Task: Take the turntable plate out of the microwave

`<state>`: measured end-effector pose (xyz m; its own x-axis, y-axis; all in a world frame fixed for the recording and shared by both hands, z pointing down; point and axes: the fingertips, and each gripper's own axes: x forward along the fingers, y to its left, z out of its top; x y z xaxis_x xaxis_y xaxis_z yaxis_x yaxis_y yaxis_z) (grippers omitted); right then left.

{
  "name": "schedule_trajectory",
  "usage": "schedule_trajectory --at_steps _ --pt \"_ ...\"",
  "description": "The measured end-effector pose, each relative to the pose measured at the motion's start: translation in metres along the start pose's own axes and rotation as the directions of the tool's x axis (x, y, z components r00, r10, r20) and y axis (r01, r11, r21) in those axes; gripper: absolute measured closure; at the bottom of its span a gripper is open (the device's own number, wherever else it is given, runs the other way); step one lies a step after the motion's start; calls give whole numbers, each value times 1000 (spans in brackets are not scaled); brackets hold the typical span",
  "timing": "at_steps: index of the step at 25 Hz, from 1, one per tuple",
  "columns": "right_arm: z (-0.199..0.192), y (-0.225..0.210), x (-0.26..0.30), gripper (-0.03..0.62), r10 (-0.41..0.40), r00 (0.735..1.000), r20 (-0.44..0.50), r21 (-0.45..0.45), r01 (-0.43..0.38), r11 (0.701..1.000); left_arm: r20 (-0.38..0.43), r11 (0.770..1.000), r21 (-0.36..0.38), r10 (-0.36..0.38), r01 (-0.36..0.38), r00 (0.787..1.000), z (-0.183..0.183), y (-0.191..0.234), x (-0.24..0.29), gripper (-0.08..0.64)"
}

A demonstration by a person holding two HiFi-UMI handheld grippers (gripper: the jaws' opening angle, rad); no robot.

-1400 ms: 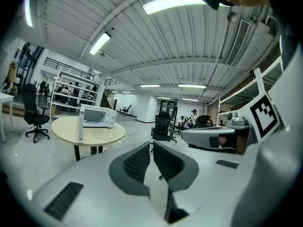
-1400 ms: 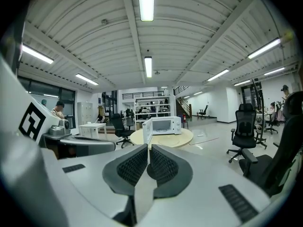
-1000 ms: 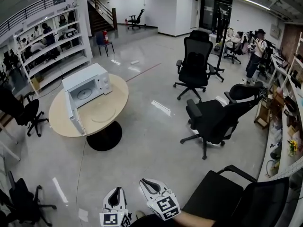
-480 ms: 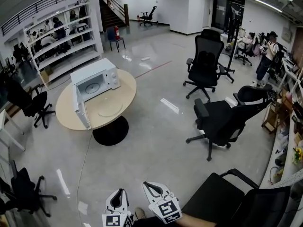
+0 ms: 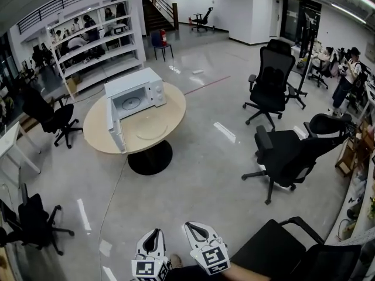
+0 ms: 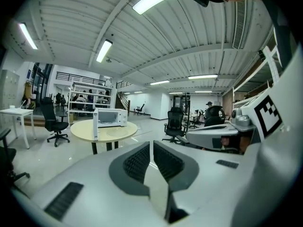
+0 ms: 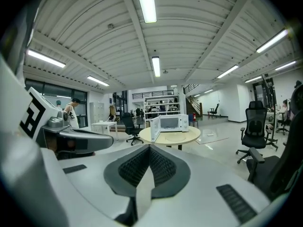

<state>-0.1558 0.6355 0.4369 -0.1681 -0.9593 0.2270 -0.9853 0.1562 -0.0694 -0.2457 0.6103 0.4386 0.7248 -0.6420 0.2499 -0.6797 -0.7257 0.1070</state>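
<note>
A white microwave (image 5: 136,93) stands on a round wooden table (image 5: 99,127) several metres ahead, its door (image 5: 115,124) swung open to the left. A round disc shape (image 5: 133,103) shows inside the cavity. A clear round plate (image 5: 151,129) lies flat on the table in front of the microwave. My left gripper (image 5: 153,233) and right gripper (image 5: 191,227) are side by side at the bottom edge, far from the table, both shut and holding nothing. The microwave (image 6: 110,117) also shows beyond the left gripper (image 6: 151,145), and the microwave (image 7: 169,123) beyond the right gripper (image 7: 149,148).
Black office chairs stand on the grey floor: one (image 5: 287,154) to the right, another (image 5: 270,81) farther back, a third (image 5: 293,253) close at my right, more (image 5: 53,119) at the left. White shelves (image 5: 94,37) line the back left. A white desk (image 5: 12,142) is at the far left.
The head view has swung left, so the table and microwave now sit more to the right and slightly larger. Both grippers stay shut, low and side by side.
</note>
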Motion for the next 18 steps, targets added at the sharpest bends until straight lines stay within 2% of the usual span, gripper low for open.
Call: schedule_trajectory --at_steps 11,18 --pt "7 1 16 577 2 1000 6 -18 -2 1000 -8 1000 4 17 -17 1000 7 14 3 491" --pt "8 7 21 577 -24 1000 -6 -15 24 1000 -23 1000 -4 -10 10 1000 6 24 4 491"
